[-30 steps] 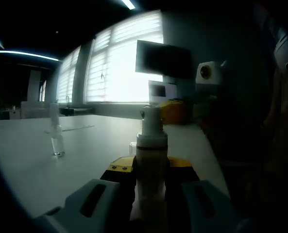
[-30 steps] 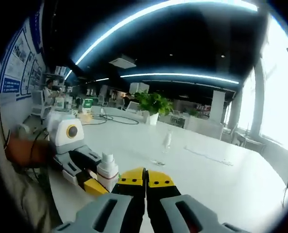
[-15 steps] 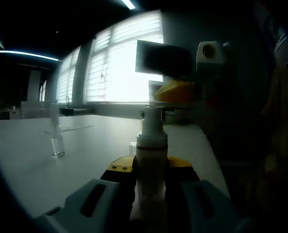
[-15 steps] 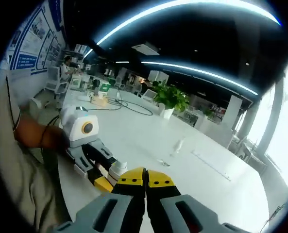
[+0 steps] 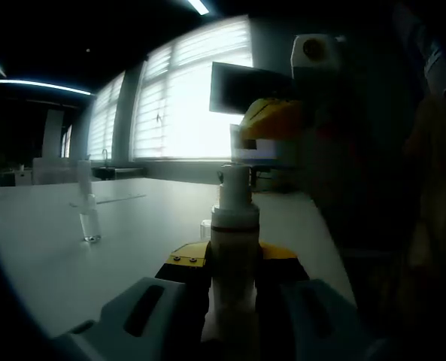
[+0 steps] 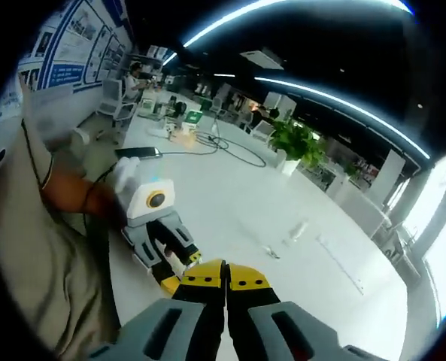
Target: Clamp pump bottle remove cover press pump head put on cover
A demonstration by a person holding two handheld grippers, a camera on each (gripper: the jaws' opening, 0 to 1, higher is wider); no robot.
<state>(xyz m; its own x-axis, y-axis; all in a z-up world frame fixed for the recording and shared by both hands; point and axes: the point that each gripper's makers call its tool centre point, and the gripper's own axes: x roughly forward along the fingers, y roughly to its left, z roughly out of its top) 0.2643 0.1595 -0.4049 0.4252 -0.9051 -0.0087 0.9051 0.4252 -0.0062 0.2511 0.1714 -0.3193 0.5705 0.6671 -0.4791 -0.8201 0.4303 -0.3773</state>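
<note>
My left gripper is shut on the white pump bottle, which stands upright between its jaws with the pump head bare on top. The right gripper, yellow-tipped, hangs above and just right of the pump head, apart from it. In the right gripper view the right gripper is shut with nothing between its jaws, looking down on the left gripper; the bottle there is mostly hidden behind the yellow tips. A small clear piece lies on the table just behind the bottle.
The white table carries a small clear bottle, seen also as the clear bottle. A dark monitor stands before bright windows. A person's arm holds the left gripper. A potted plant and cables lie farther off.
The right gripper has risen and swung left, from beside the bottle's right to above the pump head. The left gripper and the bottle have stayed still.
</note>
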